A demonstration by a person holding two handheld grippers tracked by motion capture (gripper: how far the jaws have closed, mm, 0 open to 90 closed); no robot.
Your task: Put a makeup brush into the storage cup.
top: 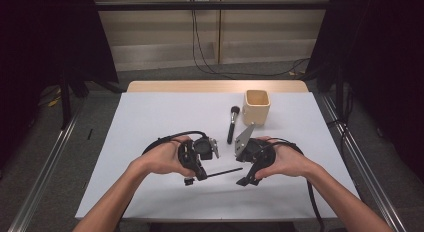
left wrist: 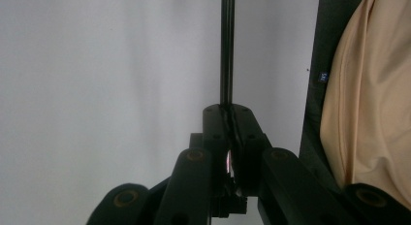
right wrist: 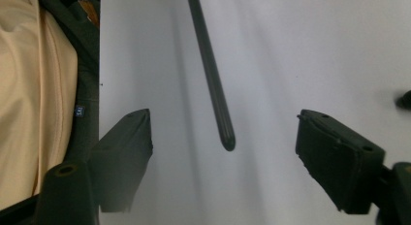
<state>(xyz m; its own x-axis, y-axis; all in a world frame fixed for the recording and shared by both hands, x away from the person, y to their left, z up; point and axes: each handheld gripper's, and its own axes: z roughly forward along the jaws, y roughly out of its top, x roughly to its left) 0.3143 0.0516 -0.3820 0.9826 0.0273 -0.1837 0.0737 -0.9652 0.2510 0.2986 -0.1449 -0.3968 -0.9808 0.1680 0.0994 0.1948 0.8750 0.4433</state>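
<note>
Near the table's front edge (top: 150, 212), left gripper (top: 196, 173) grasps thin black stick (top: 225, 171), right gripper (top: 248, 178) released

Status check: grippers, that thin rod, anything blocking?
Left gripper shut on rod. Right gripper open around rod's free tip, not touching. Brush and cup lie beyond, clear.

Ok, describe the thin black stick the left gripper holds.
The stick is a slim, round, plain black rod, smooth like plastic or coated metal, with a rounded free tip. The left gripper is shut on one end; the rest juts level toward the right gripper, just above the white table. Its free tip lies between the right gripper's open jaws, which touch nothing. Whether the tip rests on the table I cannot tell.
</note>
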